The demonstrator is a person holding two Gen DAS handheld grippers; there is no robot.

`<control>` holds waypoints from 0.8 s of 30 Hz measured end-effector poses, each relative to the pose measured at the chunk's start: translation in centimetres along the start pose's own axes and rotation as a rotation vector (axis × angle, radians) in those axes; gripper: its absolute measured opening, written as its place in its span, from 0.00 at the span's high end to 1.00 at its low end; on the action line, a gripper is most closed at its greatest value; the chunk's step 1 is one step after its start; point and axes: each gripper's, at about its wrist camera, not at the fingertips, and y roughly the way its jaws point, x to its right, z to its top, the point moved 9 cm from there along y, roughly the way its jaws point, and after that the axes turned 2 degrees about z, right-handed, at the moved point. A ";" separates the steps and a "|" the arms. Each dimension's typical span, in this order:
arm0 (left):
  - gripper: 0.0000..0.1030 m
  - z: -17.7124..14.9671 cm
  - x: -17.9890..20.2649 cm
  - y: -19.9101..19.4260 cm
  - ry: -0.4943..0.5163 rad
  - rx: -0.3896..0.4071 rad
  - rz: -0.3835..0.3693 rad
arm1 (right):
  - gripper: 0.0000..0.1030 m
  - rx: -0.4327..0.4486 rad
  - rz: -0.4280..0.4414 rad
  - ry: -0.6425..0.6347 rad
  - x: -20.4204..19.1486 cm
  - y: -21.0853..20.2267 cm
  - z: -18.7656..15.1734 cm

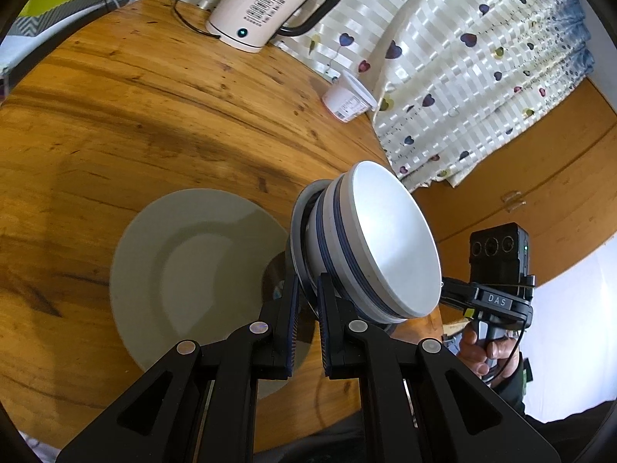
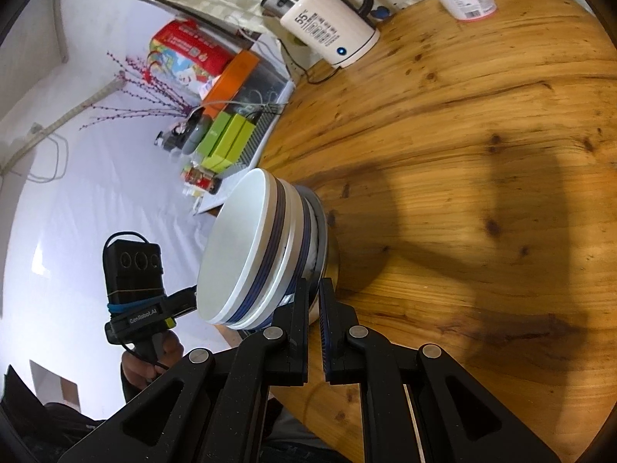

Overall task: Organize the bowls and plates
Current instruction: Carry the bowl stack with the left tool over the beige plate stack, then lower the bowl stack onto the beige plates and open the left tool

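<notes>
Left claw (image 1: 306, 301): closed on the rim of the bowl stack (image 1: 370, 247), gripping its left edge.
Right claw (image 2: 314, 301): closed on the opposite rim of the same stack (image 2: 262, 250), gripping its right edge.
Bowl stack: white bowls with blue bands nested in a grey metal bowl (image 1: 299, 231), held between the two claws, clear of the desk (image 1: 154, 123) and tilted in both wrist views.
Plate (image 1: 185, 281): white, flat on the desk, left of the stack and partly under the left claw's fingers (image 1: 289, 320).
Kettle (image 1: 266, 4): white with black handle, far side of the desk, blue light on its base, cord trailing left.
Tub (image 1: 349, 96): small white container, far on the desk, beside the heart-print cloth (image 1: 482, 61).
Hands: one hand (image 1: 486, 351) around the right claw's grip, the other hand (image 2: 154, 359) around the left claw's grip.
Shelf clutter (image 2: 216, 88): boxes and packets beyond the desk's left edge in the right wrist view.
</notes>
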 end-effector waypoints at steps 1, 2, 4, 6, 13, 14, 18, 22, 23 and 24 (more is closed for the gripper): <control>0.92 -0.1 -0.2 -0.2 -0.005 0.004 0.003 | 0.94 0.000 0.000 0.000 0.0 0.0 0.0; 0.92 -0.1 -0.6 -0.5 -0.011 0.008 0.007 | 0.94 -0.005 0.002 -0.002 -0.2 0.3 0.0; 0.92 -0.3 -1.0 -0.9 -0.021 0.015 0.014 | 0.94 -0.017 0.005 -0.009 -0.5 0.9 -0.1; 0.92 -0.4 -1.6 -1.4 -0.034 0.023 0.021 | 0.94 -0.031 0.009 -0.015 -0.9 1.5 -0.2; 0.92 -0.6 -3.0 -2.6 -0.059 0.043 0.041 | 0.94 -0.067 0.022 -0.033 -2.2 3.6 -0.3; 0.92 -0.7 -3.2 -2.8 -0.063 0.047 0.043 | 0.94 -0.067 0.022 -0.033 -2.2 3.6 -0.3; 0.92 -0.8 -3.7 -3.3 -0.074 0.057 0.053 | 0.94 -0.088 0.028 -0.036 -2.6 4.8 -0.4; 0.92 -0.9 -4.3 -3.6 -0.086 0.063 0.062 | 0.94 -0.100 0.031 -0.035 -2.6 5.5 -0.4; 0.92 -1.0 -4.4 -3.7 -0.088 0.064 0.063 | 0.94 -0.106 0.031 -0.034 -2.6 5.8 -0.5; 0.92 -1.0 -4.6 -3.8 -0.092 0.064 0.065 | 0.94 -0.109 0.031 -0.034 -2.6 6.0 -0.5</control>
